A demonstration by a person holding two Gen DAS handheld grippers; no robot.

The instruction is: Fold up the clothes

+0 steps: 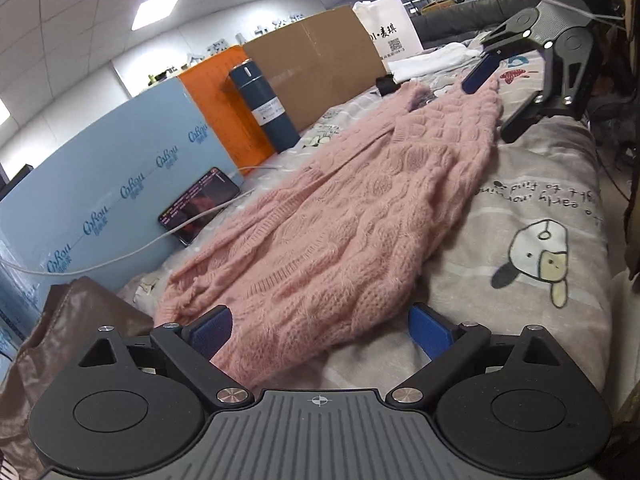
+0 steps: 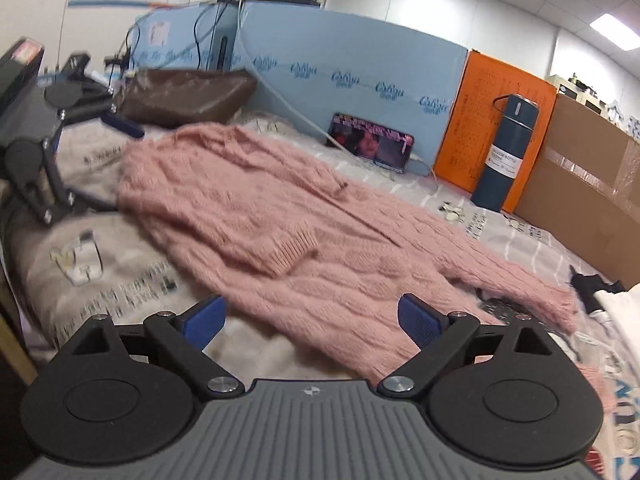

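Observation:
A pink cable-knit sweater (image 1: pixel 344 208) lies stretched out lengthwise on the bed, with a sleeve folded across its body; it also shows in the right wrist view (image 2: pixel 280 224). My left gripper (image 1: pixel 320 332) is open at the sweater's near hem end, its blue pads on either side of the knit edge, holding nothing. My right gripper (image 2: pixel 312 322) is open at the opposite end, over the sweater's edge, holding nothing. Each gripper shows in the other's view: the right one (image 1: pixel 500 96) at the far end, the left one (image 2: pixel 100 160) at the far left.
The bed sheet (image 1: pixel 540 216) has cartoon prints. Along the far side stand a blue foam board (image 2: pixel 360 80), an orange board (image 2: pixel 488 128), a dark blue flask (image 2: pixel 504 152), a cardboard box (image 2: pixel 580 184) and a propped phone (image 2: pixel 372 144) with cable. A brown bag (image 2: pixel 184 96) and white clothes (image 1: pixel 436 58) lie at the ends.

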